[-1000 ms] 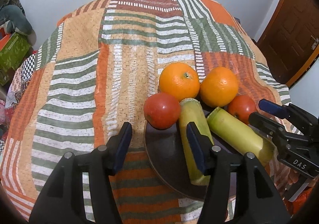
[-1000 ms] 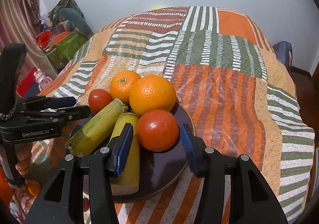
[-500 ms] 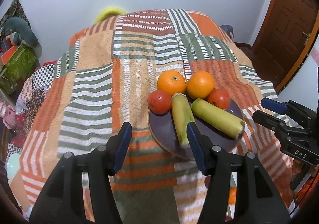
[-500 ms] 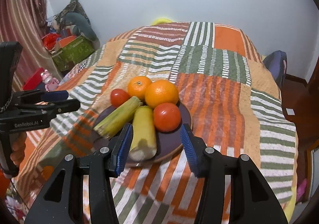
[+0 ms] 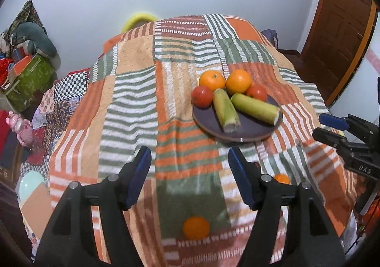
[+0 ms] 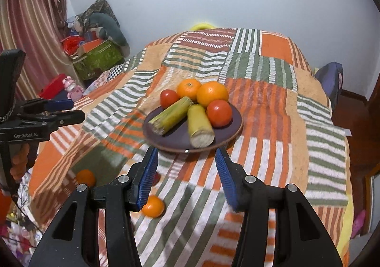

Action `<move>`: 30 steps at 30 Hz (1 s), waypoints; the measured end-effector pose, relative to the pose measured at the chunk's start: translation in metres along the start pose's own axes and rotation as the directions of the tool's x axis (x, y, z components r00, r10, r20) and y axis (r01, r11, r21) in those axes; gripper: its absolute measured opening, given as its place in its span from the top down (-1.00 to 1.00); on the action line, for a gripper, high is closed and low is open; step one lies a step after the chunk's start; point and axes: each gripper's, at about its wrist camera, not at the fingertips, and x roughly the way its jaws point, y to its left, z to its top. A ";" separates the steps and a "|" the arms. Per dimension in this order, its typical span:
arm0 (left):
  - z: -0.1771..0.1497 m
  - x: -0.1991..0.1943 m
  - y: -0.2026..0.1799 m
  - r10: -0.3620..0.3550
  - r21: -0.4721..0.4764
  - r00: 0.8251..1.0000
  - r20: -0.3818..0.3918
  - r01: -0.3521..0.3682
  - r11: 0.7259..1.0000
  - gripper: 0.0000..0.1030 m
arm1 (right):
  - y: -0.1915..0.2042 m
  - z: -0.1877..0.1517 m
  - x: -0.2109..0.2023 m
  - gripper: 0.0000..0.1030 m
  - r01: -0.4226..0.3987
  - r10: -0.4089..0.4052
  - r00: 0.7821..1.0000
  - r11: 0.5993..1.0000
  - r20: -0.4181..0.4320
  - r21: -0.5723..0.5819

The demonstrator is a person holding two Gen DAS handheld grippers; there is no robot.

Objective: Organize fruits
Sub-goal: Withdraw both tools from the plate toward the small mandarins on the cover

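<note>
A: Fruits — near edge first: a small orange (image 5: pixel 196 227) lies loose on the patchwork bedspread (image 5: pixel 133 100), bottom centre, between the left gripper (image 5: pixel 190 172) arms. Its jaws have just been opening, nothing between them.

B: Second loose orange (image 6: pixel 153 206) sits lower left in the right view, beside the right gripper (image 6: pixel 185 175), which is spread and empty.

A: Farther up, the dark plate (image 5: pixel 249 132), right of centre: two oranges, two tomatoes, two green corn-like ears.

B: Looks like the collecting step. Next move calls for dropping onto a stray orange.
</note>
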 end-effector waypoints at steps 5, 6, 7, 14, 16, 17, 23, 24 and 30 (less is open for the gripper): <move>-0.025 -0.009 0.006 -0.005 -0.009 0.999 -0.040 0.004 1.000 -0.32 | 0.006 -0.017 -0.005 0.09 -0.010 0.011 1.000 1.000 -0.022 0.022; -0.030 -0.010 0.007 -0.009 -0.013 0.999 -0.050 0.008 1.000 -0.32 | 0.008 -0.020 -0.006 0.09 -0.010 0.011 1.000 1.000 -0.028 0.023; -0.033 -0.010 0.008 -0.012 -0.016 0.998 -0.057 0.011 1.000 -0.32 | 0.010 -0.024 -0.007 0.09 -0.008 0.009 0.999 1.000 -0.031 0.024; -0.063 -0.011 0.012 -0.028 -0.017 0.995 -0.096 0.026 1.000 -0.32 | 0.022 -0.042 -0.007 0.09 -0.001 0.002 0.998 1.000 -0.063 0.027; -0.069 -0.010 0.010 -0.031 -0.013 0.994 -0.104 0.030 0.999 -0.32 | 0.025 -0.045 -0.006 0.09 -0.002 0.004 0.998 0.999 -0.067 0.033; -0.072 -0.009 0.009 -0.035 -0.012 0.993 -0.110 0.034 0.999 -0.32 | 0.027 -0.046 -0.004 0.09 -0.005 0.008 0.997 0.999 -0.074 0.035; -0.086 0.004 0.003 -0.063 -0.003 0.986 -0.153 0.064 0.998 -0.31 | 0.038 -0.052 0.007 0.09 -0.012 0.014 0.994 1.000 -0.109 0.021; -0.088 0.008 0.002 -0.066 0.000 0.985 -0.162 0.066 0.998 -0.31 | 0.039 -0.053 0.009 0.09 -0.012 0.014 0.994 1.000 -0.112 0.019; -0.093 0.021 -0.001 -0.079 0.004 0.978 -0.191 0.081 0.997 -0.26 | 0.041 -0.057 0.021 0.09 -0.026 0.030 0.990 0.999 -0.137 0.027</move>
